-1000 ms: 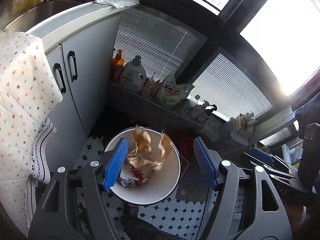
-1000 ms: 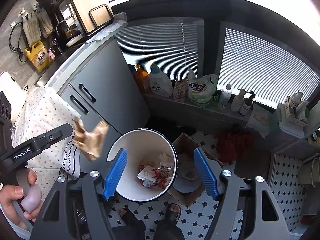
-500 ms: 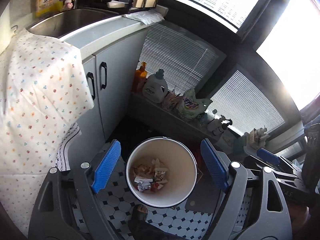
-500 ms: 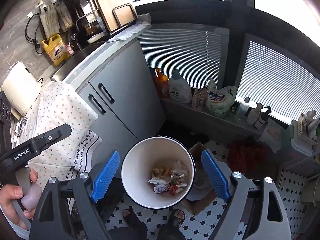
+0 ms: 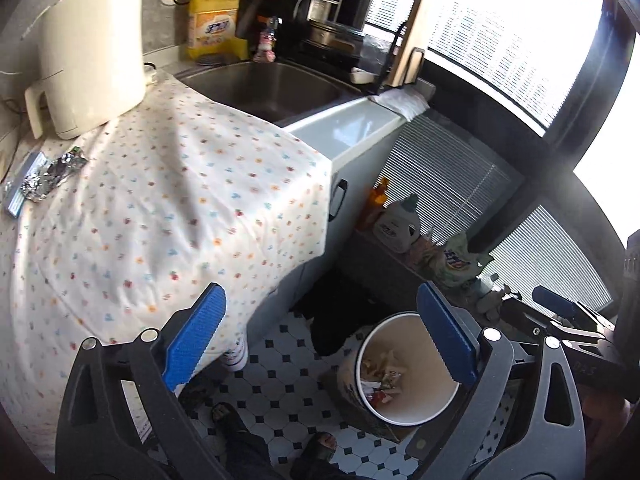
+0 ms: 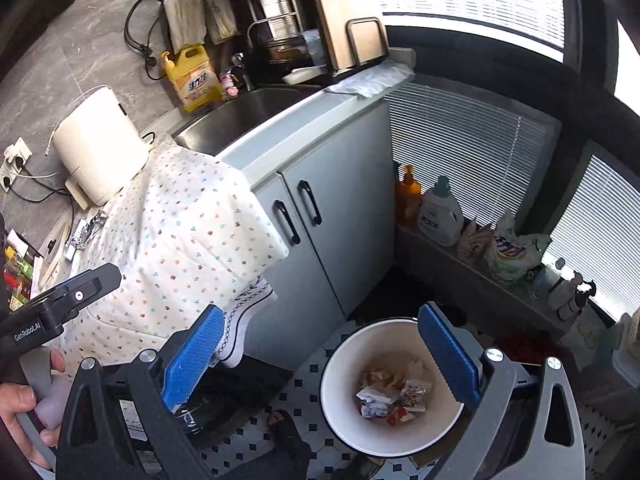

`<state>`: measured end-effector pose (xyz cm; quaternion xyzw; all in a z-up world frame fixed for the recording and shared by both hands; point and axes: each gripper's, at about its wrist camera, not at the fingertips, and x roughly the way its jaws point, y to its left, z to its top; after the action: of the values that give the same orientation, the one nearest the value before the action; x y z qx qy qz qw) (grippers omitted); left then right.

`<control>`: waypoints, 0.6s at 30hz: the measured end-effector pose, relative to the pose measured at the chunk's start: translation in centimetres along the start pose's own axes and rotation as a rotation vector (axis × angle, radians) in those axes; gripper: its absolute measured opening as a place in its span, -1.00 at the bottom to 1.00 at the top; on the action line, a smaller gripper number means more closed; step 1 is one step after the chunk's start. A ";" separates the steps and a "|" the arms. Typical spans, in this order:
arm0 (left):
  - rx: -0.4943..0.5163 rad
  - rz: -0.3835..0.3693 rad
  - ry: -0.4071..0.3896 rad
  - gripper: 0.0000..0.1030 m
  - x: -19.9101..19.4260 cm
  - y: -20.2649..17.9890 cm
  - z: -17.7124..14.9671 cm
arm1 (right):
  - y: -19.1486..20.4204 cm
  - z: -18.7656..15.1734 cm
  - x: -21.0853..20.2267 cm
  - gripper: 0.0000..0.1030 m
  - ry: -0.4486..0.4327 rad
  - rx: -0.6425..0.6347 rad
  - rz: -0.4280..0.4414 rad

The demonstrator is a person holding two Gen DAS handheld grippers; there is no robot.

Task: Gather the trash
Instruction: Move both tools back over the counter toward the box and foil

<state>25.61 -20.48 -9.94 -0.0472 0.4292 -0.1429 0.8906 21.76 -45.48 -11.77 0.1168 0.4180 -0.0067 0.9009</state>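
Open bin (image 6: 332, 396) mouth beside cabinet (image 6: 344, 208)

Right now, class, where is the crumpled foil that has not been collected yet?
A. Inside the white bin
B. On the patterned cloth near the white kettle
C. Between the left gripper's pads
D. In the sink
B: the crumpled foil lies on the patterned cloth beside the white kettle, far from the bin.

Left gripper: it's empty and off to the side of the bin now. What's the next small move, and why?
Probably swing the left gripper over to the crumpled foil lying on the floral cloth near the white kettle. Its jaws are opening with nothing between them, the bin already holds wrappers, and that foil looks like the nearest trash left out.
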 end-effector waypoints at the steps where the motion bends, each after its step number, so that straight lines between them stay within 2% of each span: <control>1: -0.010 0.012 -0.008 0.87 -0.2 1.1 0.3 | 1.1 0.4 0.4 0.85 0.000 -0.006 0.001; 12: -0.138 0.102 -0.070 0.87 -2.6 14.6 3.4 | 13.7 4.3 4.5 0.85 -0.008 -0.065 0.048; 18: -0.221 0.177 -0.119 0.88 -3.9 21.7 4.6 | 20.6 6.0 6.7 0.85 -0.018 -0.134 0.065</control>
<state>31.54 1.23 -8.66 -0.1155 0.3913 -0.0127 0.9129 32.93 -26.19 -8.86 0.0698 0.4056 0.0495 0.9100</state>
